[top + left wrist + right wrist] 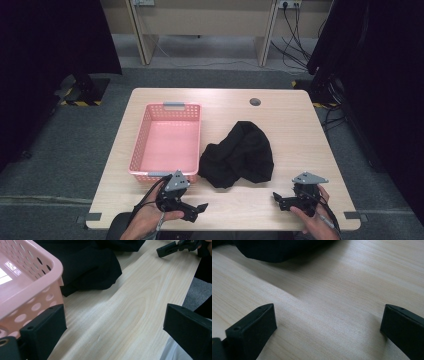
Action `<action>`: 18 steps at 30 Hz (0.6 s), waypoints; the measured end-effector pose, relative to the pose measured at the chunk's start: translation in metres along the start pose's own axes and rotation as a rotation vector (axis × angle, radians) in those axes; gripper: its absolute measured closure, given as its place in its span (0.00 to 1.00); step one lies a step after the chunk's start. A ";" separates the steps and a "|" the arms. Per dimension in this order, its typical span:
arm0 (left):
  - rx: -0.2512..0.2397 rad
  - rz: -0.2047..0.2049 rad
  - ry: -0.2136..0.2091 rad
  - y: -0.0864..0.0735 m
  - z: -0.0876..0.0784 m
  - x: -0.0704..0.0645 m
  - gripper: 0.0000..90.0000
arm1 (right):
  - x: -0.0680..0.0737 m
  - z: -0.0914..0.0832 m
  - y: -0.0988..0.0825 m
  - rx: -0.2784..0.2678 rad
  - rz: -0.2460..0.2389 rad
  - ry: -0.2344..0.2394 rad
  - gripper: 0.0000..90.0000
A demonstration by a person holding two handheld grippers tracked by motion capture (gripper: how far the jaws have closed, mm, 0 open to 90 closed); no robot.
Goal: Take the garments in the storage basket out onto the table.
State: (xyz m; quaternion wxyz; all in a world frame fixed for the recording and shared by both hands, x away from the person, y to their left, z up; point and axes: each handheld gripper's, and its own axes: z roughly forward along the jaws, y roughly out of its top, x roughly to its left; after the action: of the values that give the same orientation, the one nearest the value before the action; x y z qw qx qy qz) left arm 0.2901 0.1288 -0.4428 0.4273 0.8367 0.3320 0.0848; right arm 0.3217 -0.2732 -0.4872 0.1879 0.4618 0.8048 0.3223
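Black cloth (239,156), crumpled in a heap, at the centre of the high view on the light wooden table (295,120); just to its left a pink perforated basket (147,131), its near right corner almost touching the cloth; near the upper edge of the table a small round grey cap (255,102)

Left gripper (196,209) at the lower left of centre, held in a hand (150,217), low over the table just below the basket, pointing toward the right; jaws wide apart, nothing between them but bare wood; in the left gripper view the basket corner (30,287) at the upper left, the cloth (92,267) at the top centre

Right gripper (278,199) at the lower right, pointing toward the left, near the lower right edge of the cloth but apart from it; jaws wide apart too, holding nothing; in the right gripper view the cloth (277,250) along the top left
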 end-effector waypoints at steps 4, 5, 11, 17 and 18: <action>-0.005 0.002 0.003 -0.003 -0.002 -0.001 0.04 | 0.000 0.000 0.000 0.000 0.000 0.000 0.01; -0.006 0.001 0.004 -0.003 -0.003 -0.001 0.04 | 0.000 0.000 0.000 0.000 0.000 0.000 0.00; -0.009 -0.004 0.005 -0.008 -0.005 -0.003 0.04 | 0.000 0.000 0.000 0.000 0.000 0.000 0.00; -0.007 -0.007 0.009 -0.013 -0.006 -0.003 0.04 | 0.000 0.000 0.000 -0.001 0.000 0.000 0.00; -0.009 -0.010 0.011 -0.014 -0.006 -0.003 0.04 | 0.000 0.000 0.000 0.000 -0.001 0.000 0.00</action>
State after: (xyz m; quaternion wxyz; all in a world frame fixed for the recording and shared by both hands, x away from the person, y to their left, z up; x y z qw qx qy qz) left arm 0.2784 0.1370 -0.4492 0.4296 0.8326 0.3382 0.0889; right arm 0.3217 -0.2733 -0.4873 0.1881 0.4616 0.8048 0.3222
